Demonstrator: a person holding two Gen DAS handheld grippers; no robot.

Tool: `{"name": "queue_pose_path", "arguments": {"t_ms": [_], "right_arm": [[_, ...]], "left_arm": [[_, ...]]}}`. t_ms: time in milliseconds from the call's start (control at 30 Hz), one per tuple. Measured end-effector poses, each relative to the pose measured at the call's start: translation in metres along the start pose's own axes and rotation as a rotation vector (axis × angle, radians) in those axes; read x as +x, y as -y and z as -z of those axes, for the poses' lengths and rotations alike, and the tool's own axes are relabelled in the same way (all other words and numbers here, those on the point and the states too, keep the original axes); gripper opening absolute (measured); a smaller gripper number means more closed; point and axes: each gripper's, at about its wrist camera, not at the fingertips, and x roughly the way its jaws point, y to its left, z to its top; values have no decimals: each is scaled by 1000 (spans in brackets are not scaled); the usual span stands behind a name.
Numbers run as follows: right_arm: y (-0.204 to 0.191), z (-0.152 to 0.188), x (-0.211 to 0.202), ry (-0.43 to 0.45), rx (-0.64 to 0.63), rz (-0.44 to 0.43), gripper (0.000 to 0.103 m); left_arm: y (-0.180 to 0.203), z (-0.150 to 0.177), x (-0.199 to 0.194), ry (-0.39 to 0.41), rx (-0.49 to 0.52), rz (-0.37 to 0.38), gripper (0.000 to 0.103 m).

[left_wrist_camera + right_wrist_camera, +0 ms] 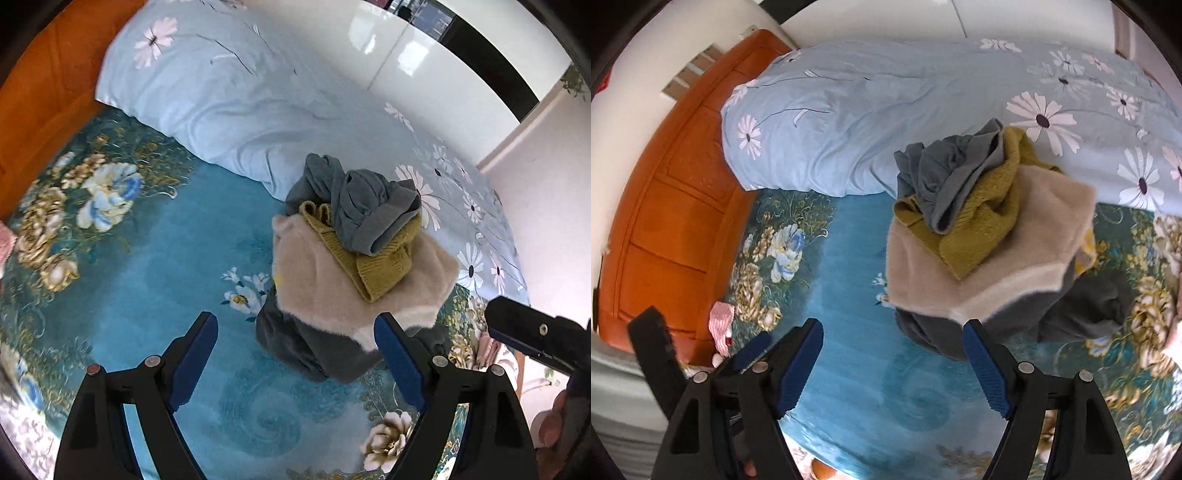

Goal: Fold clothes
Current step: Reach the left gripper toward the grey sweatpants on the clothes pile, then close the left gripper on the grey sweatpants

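- At the far left an orange wooden headboard (676,206) stands against the bed, seen in both wrist views.
- Just near it, at the bed's left edge, lies a small pink cloth (721,324), partly hidden by the left gripper's body in the right wrist view.
- The teal floral bedspread (159,266) covers the near part of the bed, with gold and white flower prints on its left and right margins.
- The left gripper (295,354) hangs above the bedspread with its blue-padded jaws spread wide and nothing between them; its right fingertip overlaps the near edge of the pile in the picture, and contact cannot be judged.
- On the far side a light blue daisy-print duvet (229,96) lies bunched across the bed, its near edge resting on the bedspread.
- The pile of clothes (351,258) sits right of centre, where bedspread meets duvet.
- In the pile, a dark grey garment (310,350) is lowest, a beige fuzzy garment (317,273) lies over it, a mustard knit (384,266) on that, and a crumpled grey-blue garment (362,206) on top.
- The right gripper (892,360) is likewise spread wide and holds nothing, poised near the pile's left near corner.
- At the far right stand glossy white cabinet doors (406,48).
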Motion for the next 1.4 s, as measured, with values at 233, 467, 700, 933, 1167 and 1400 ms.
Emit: {"name": "queue_pose_path", "arguments": {"t_ms": [233, 467, 700, 933, 1167, 1400], "right_arm": [[-6, -22, 28, -25, 23, 150, 81], [27, -52, 62, -41, 59, 220, 81], [73, -56, 76, -95, 192, 240, 81], [115, -31, 56, -90, 278, 278, 81], [150, 14, 18, -80, 334, 354, 81], [155, 37, 7, -68, 354, 322, 81]], "left_arm": [[-2, -28, 54, -74, 3, 49, 87], [1, -59, 108, -159, 29, 134, 88], [67, -89, 162, -188, 225, 178, 100], [120, -83, 215, -222, 466, 80, 91], [104, -100, 225, -235, 502, 83, 46], [81, -111, 220, -217, 447, 132, 47]]}}
